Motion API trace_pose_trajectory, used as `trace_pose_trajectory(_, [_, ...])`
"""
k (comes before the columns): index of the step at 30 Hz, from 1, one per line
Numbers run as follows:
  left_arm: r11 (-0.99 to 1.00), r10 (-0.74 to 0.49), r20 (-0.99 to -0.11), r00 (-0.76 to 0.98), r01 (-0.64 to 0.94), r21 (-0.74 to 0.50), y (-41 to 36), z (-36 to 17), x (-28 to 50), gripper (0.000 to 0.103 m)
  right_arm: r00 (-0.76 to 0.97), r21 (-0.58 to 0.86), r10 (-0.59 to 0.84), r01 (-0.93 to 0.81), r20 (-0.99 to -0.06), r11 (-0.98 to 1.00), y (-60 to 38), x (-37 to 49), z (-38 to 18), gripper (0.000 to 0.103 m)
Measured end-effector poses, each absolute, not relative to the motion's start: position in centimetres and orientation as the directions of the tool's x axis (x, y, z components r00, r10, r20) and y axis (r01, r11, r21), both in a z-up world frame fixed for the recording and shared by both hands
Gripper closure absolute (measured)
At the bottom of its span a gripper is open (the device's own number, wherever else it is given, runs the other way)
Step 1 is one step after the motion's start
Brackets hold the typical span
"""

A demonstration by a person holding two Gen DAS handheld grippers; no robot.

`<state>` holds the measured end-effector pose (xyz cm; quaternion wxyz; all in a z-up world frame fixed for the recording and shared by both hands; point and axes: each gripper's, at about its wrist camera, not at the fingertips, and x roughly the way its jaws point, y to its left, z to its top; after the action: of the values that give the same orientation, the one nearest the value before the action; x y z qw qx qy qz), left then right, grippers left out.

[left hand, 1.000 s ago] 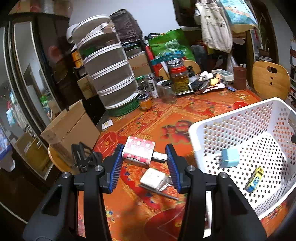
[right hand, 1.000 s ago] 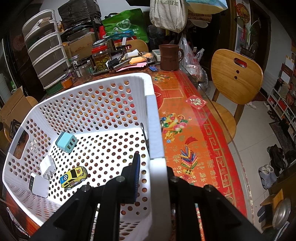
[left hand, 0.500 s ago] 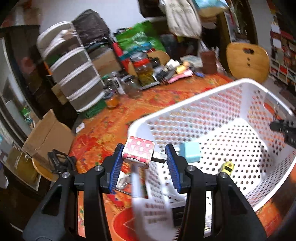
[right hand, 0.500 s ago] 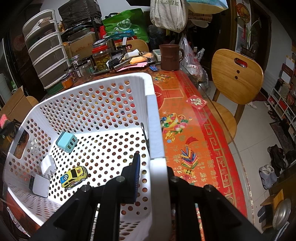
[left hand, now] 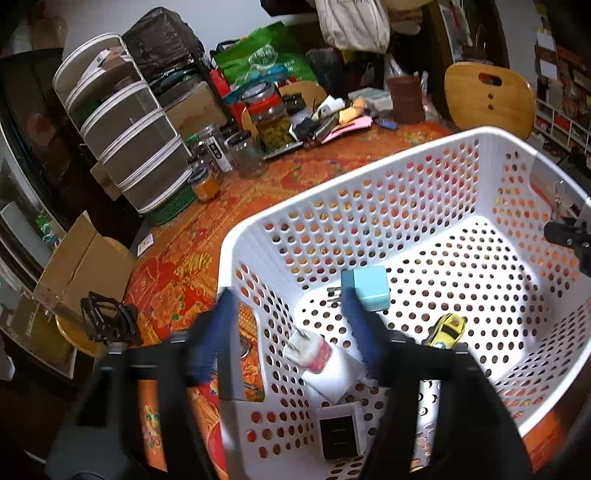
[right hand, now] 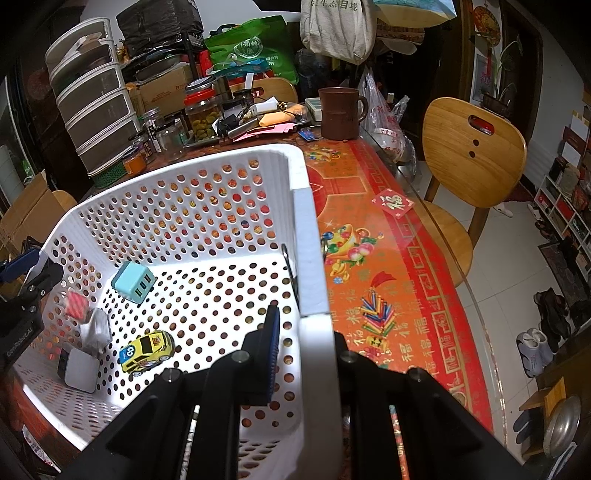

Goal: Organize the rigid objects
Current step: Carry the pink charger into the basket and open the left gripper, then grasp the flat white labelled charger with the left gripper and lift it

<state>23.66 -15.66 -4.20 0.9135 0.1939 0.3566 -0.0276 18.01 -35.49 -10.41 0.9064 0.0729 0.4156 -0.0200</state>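
A table with a red and orange patterned cloth [right hand: 373, 258] carries, along its far edge, a stack of translucent drawer units [left hand: 125, 136], a red-lidded jar of green contents [left hand: 271, 123], several smaller glass jars [left hand: 216, 146] and a brown mug [right hand: 339, 112]. Behind these stand a green shopping bag [right hand: 255, 50] and a hanging cloth bag [right hand: 334, 26] (printed characters too small to read). A wooden chair [right hand: 472, 155] stands just beside the table's right edge, a cardboard box [left hand: 79, 262] sits off its left side, and shoes [right hand: 535, 350] lie on the tiled floor.
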Motion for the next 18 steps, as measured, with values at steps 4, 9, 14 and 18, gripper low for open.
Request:
trace_pose_trajectory(4, [0.936, 0.075, -0.593, 0.802, 0.148, 0.319, -13.5, -2.2, 22.1, 0.001, 0.653, 0.113, 0.022, 0.097, -0.757, 0.989, -35.3, 18.0, -10.5, 0.089])
trace_pose_trajectory(9, [0.949, 0.087, -0.544, 0.835, 0.096, 0.299, -8.7, -0.2, 20.6, 0.001, 0.653, 0.114, 0.024, 0.096, -0.757, 0.989, -35.0, 17.8, -10.7, 0.089])
trace_pose_trajectory(14, [0.978, 0.119, -0.597, 0.794, 0.009, 0.208, -0.6, -1.1, 22.7, 0.001, 0.65, 0.112, 0.024, 0.094, -0.76, 0.989, -35.3, 18.0, -10.6, 0.089])
trace_pose_trajectory(18, [0.988, 0.114, -0.714, 0.691, -0.003, 0.155, 3.8, -5.8, 26.1, 0.001, 0.649, 0.111, 0.024, 0.094, -0.76, 0.989, -35.2, 17.9, -10.6, 0.089])
